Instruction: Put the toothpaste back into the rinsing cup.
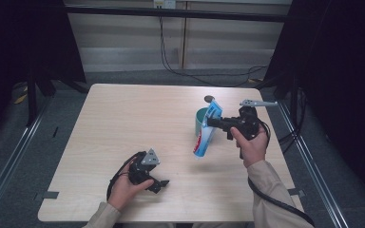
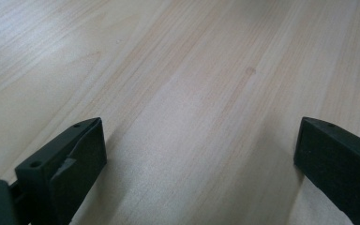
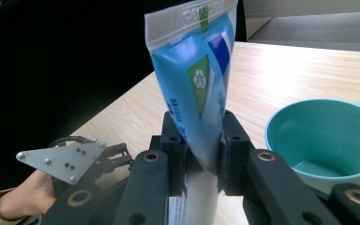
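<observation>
Your right gripper (image 3: pixel 201 154) had its jaws clamped on the blue toothpaste tube (image 3: pixel 194 89), held above the table (image 1: pixel 123 123) just beside the teal cup (image 3: pixel 326 140) — you needed to keep that pinch firm and steer the tube's end over the rim. Your left gripper (image 2: pixel 199 154) sat wide and empty — well apart.

Lighting, for your reference: your table (image 1: pixel 123 123) is evenly lit from overhead, its surroundings near black. Your forearms throw soft, short shadows. Left gripper view: pale sheen on the wood, mild softness throughout. Right gripper view: foreground jaws slightly blurred, backdrop dark.
</observation>
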`<state>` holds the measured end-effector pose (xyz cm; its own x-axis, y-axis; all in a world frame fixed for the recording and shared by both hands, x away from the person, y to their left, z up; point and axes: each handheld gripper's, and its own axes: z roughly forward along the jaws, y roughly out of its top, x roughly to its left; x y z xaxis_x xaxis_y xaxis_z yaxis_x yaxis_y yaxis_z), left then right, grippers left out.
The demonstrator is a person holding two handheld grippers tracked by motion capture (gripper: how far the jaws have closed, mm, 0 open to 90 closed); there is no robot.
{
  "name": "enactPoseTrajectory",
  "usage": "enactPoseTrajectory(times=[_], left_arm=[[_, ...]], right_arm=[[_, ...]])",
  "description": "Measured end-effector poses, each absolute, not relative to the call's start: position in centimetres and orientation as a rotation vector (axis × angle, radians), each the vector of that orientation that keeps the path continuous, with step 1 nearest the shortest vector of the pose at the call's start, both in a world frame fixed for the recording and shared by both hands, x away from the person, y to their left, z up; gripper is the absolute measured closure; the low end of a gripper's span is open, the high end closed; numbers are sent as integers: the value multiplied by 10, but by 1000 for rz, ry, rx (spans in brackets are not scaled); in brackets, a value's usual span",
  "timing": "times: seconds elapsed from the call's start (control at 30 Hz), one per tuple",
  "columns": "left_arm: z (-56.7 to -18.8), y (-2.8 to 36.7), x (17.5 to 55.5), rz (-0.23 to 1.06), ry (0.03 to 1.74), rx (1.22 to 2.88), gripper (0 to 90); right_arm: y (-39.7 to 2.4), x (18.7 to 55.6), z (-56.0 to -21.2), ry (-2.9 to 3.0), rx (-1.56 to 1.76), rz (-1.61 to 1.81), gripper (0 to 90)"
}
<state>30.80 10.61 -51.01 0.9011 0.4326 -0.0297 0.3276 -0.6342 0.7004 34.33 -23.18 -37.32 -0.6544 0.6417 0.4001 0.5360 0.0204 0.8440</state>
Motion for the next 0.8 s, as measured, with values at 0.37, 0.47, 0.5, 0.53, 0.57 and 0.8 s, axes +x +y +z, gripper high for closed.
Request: enactPoseTrajectory(times=[0.37,0.47,0.5,0.53,0.57,0.8], left_arm=[[-511,106,309,180,540,2300,2],[-511,106,309,181,540,2300,1],[-511,105,309,181,541,2299,1],[-511,105,309,181,541,2299,1],[-511,105,308,181,542,2298,1],[-512,105,308,181,543,2297,1]], right_arm=[[-231,348,-364,2171,1246,1721,761],[-232,349,-362,2166,1246,1724,761],[-232,349,-361,2167,1246,1722,761],[-232,350,-360,2165,1244,1722,761],[-232,350,-359,2164,1243,1723,761],[-230,355,-349,2164,1223,1721,761]])
